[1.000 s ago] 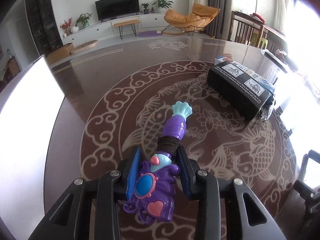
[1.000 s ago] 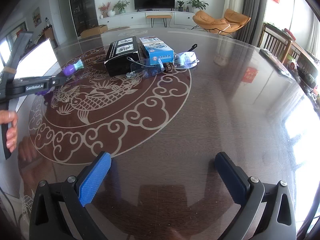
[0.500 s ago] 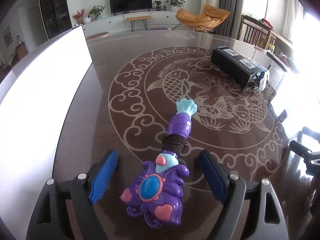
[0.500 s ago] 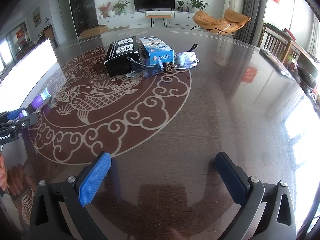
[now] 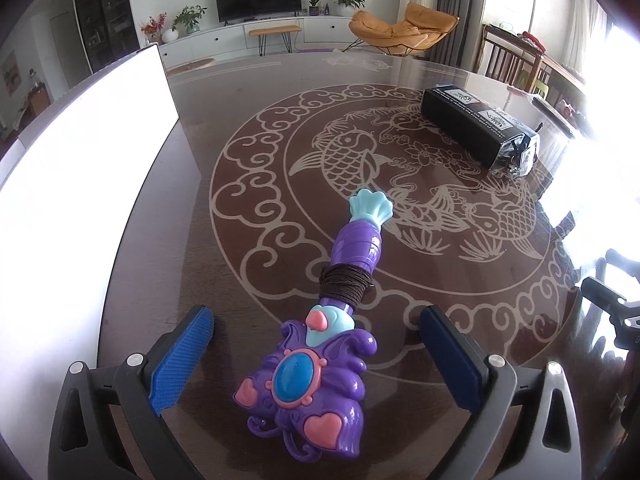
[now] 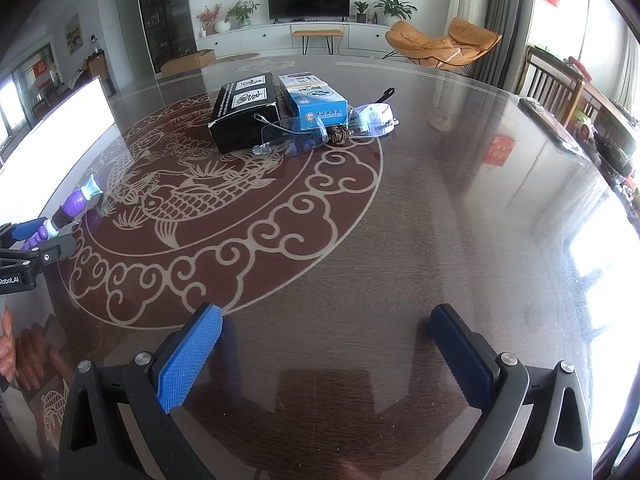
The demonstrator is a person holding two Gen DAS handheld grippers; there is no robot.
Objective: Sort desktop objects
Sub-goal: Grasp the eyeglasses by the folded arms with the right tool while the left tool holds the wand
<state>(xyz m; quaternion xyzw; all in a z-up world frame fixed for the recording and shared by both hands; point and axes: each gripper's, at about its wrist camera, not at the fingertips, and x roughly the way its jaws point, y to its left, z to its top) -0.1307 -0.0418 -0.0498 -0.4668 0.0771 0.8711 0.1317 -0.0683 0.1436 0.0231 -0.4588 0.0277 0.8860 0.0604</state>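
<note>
Two grippers are in view, both with jaws spread wide and nothing clamped. The left gripper (image 5: 316, 344) has just been opening; the purple toy wand (image 5: 320, 344) lies between its pads, clear of both, flat on the round table (image 6: 400, 240). The right gripper (image 6: 326, 344) hangs over bare tabletop.

Landmark: the black box (image 6: 244, 118) near the middle of the table. The wand lies well apart from it, toward the table edge beside the white board (image 5: 80, 200). Just beside the box stand a blue carton (image 6: 314, 100) and clear safety glasses (image 6: 320, 132), touching or nearly so.

Handling, as judged: the wand looks like light, stiff moulded plastic, glossy and likely slippery. The dark cord winding (image 5: 346, 282) on its narrow neck offers the best hold; the ornate head is wide and uneven.
</note>
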